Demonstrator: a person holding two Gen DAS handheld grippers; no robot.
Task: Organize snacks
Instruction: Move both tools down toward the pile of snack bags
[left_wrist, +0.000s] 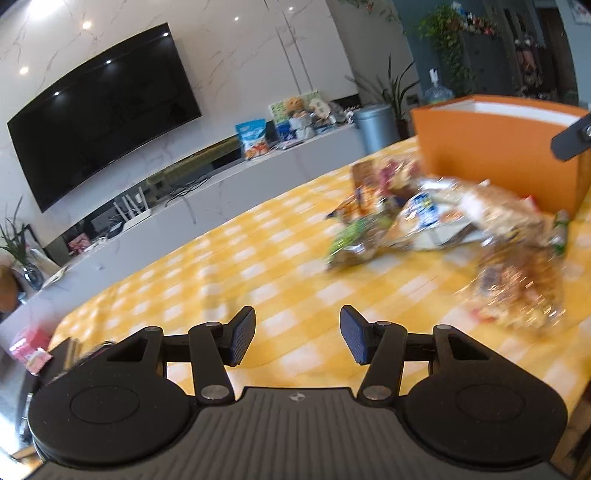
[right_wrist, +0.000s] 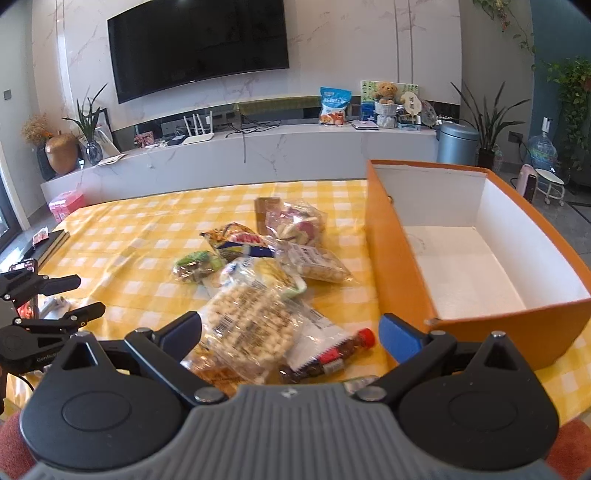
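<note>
Several snack packets lie in a pile (right_wrist: 258, 266) on the yellow checked tablecloth (right_wrist: 129, 236). An open orange box (right_wrist: 402, 258) with a white, empty inside stands to their right. My right gripper (right_wrist: 291, 334) is open, just above a clear bag of round rice crackers (right_wrist: 247, 325) and a red-capped packet (right_wrist: 332, 354). My left gripper (left_wrist: 297, 336) is open and empty over bare cloth, left of the blurred pile (left_wrist: 436, 229) and the orange box (left_wrist: 498, 155). It also shows at the left edge of the right wrist view (right_wrist: 85, 295).
A dark notebook (right_wrist: 48, 245) lies at the table's left edge. Behind the table are a white TV bench (right_wrist: 258, 147), a wall TV (right_wrist: 199, 44), a grey bin (right_wrist: 458, 142), plants and a water bottle (right_wrist: 541, 151).
</note>
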